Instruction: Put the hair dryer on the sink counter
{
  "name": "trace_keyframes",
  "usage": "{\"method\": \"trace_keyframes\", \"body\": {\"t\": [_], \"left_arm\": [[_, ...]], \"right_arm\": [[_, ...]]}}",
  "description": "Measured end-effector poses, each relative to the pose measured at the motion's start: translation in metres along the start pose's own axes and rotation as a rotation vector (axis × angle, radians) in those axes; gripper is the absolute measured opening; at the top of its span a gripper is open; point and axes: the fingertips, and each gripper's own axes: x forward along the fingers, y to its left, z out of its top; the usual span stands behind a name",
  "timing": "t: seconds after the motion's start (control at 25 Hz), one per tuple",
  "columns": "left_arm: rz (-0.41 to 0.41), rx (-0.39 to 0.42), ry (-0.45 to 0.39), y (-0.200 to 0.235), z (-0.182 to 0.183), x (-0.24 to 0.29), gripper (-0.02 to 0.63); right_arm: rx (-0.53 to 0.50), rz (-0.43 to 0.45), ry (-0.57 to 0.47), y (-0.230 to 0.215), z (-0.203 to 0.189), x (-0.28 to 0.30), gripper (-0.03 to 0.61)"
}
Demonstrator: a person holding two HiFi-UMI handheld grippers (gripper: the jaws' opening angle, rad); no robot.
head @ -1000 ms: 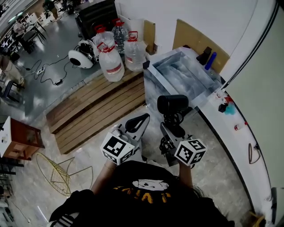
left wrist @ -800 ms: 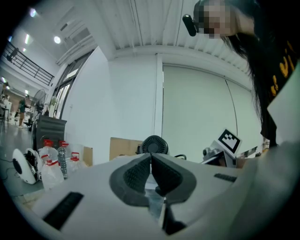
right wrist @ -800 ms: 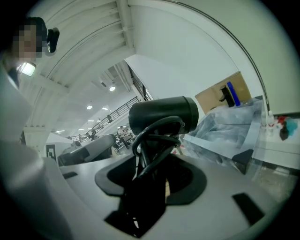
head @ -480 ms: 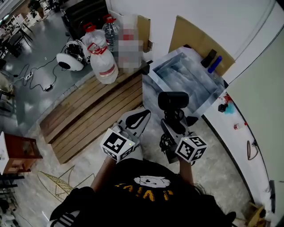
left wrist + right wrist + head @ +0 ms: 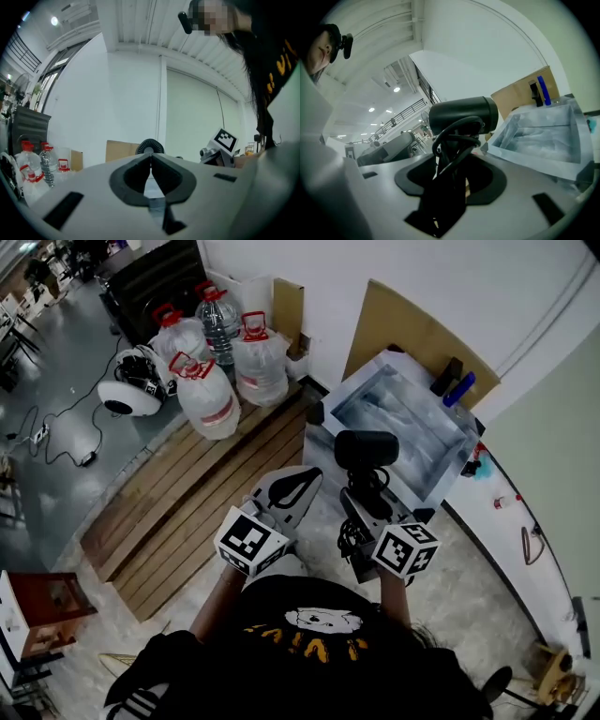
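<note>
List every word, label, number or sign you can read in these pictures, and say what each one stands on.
No text here can be read for certain.
Yellow print on the person's black shirt: too blurred to read.
Red labels on the water jugs: too small to read.
Marker cubes: black-and-white square patterns, no letters.
Hair dryer: no print visible.

Bright, even indoor light; shadows soft. In right gripper view, ceiling lamps (image 5: 396, 89) show as small hot spots; left gripper view has one lamp (image 5: 55, 20) top left. Both gripper views fisheye: black corners, bowed lines. The hair dryer (image 5: 461, 117) reads near-black, little detail. Head view sharp, stretched at edges.
</note>
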Motion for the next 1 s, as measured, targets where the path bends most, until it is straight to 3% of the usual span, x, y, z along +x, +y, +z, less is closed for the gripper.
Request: {"method": "trace_keyframes", "body": {"t": [0.36,0.72,1.0], "left_arm": [[-0.075,-0.021,0.016,0.058,-0.010,-0.002,0.008],[-0.128,-0.064,-0.010,0.073,-0.008,0.015,0.008],[-0.127,-0.083,-0.002,0.091,-0.014,0.039,0.008]], "right_arm": [[-0.001,-0.080,-0.031,0.007,0.010,0.046,0.190],[0.021,-0.155,-0.040,-0.007,0.019,0.050,0.190],[0.011,-0.168,-0.053,-0.038,0.047,0.068,0.190]]}}
